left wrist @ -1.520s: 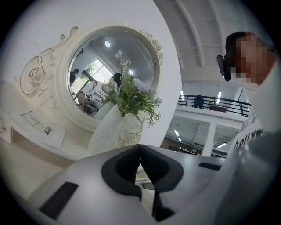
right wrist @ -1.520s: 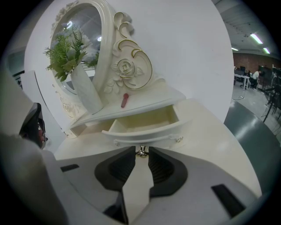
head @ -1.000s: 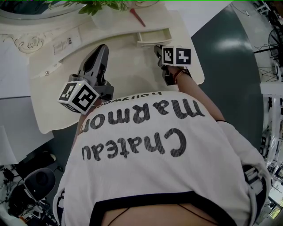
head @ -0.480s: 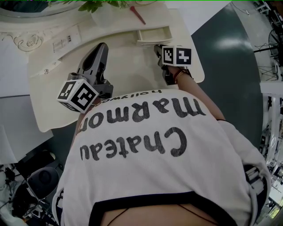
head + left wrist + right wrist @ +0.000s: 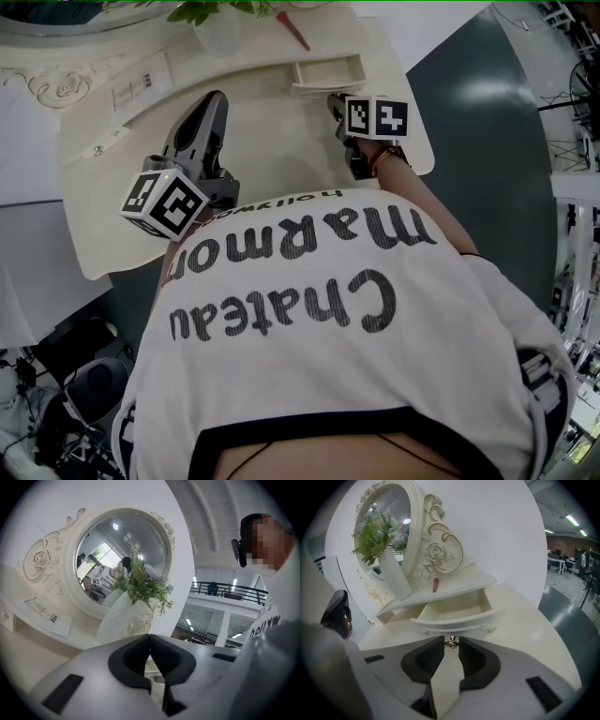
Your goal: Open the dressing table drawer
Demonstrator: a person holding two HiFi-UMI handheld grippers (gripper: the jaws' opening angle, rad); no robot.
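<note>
Nothing has shifted over the last second. Your right gripper (image 5: pixel 450 645) stays clenched on the small metal knob (image 5: pixel 451 641). The drawer (image 5: pixel 459 626) stands just as far out as before, its pale inside open to view and bare. I judge the pull as good as done. What remains is to let go, or to draw a little further if you want it fully out.

Your left gripper (image 5: pixel 150 637) hangs idle over the left part of the table top (image 5: pixel 281 150), jaws pressed together on nothing, well apart from the drawer. Nothing on the table top before the drawer front could snag.

Beyond, a small red thing (image 5: pixel 435 585) lies on the shelf (image 5: pixel 473 581) above the drawer. Then comes the white vase (image 5: pixel 123 620) with its green plant (image 5: pixel 143 581), and behind it the round mirror (image 5: pixel 112 550).
</note>
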